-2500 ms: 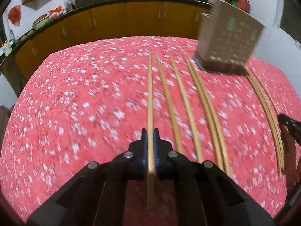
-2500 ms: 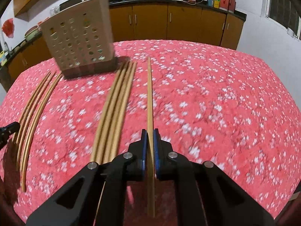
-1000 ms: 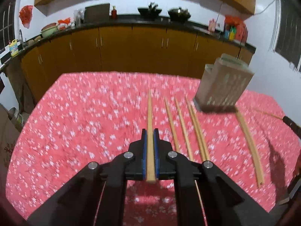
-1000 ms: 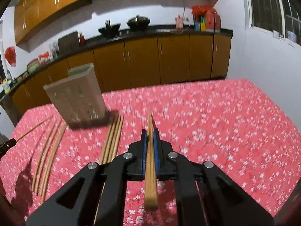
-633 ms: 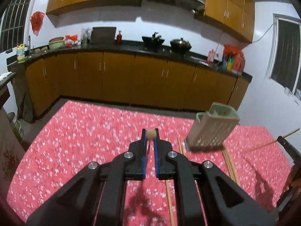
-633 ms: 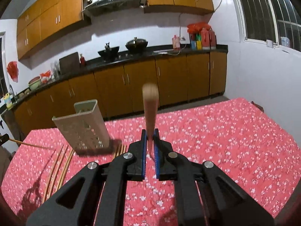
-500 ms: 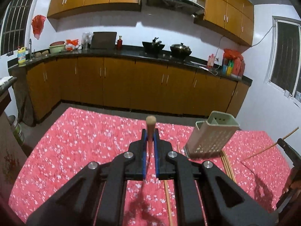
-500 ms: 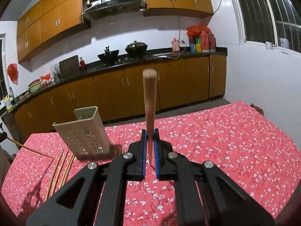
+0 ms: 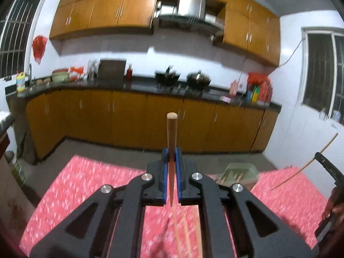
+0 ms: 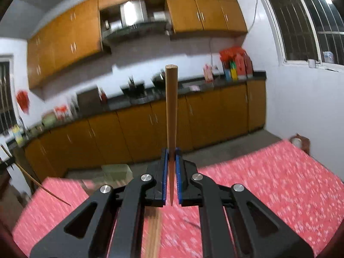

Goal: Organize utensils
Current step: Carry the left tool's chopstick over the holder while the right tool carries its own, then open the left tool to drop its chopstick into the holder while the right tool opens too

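Observation:
My left gripper [image 9: 171,158] is shut on a wooden chopstick [image 9: 171,137] that stands up high above the red flowered table [image 9: 86,185]. My right gripper [image 10: 171,158] is shut on another chopstick [image 10: 171,107], also tilted upward. The pale perforated utensil holder [image 9: 239,173] stands on the table just right of the left gripper's fingers; it also shows in the right wrist view [image 10: 116,171], to the left. The right gripper's chopstick shows at the right edge of the left wrist view [image 9: 305,164]. Several chopsticks [image 9: 187,234] lie on the cloth below.
Wooden kitchen cabinets [image 9: 129,120] and a dark counter with pots [image 9: 182,79] run behind the table. A white wall with a window [image 10: 301,32] is to the right. More chopsticks [image 10: 153,234] lie under the right gripper.
Both grippers have lifted their chopsticks off the table and tilted them upward. The views have swung up from the cloth to the cabinets and the wall.

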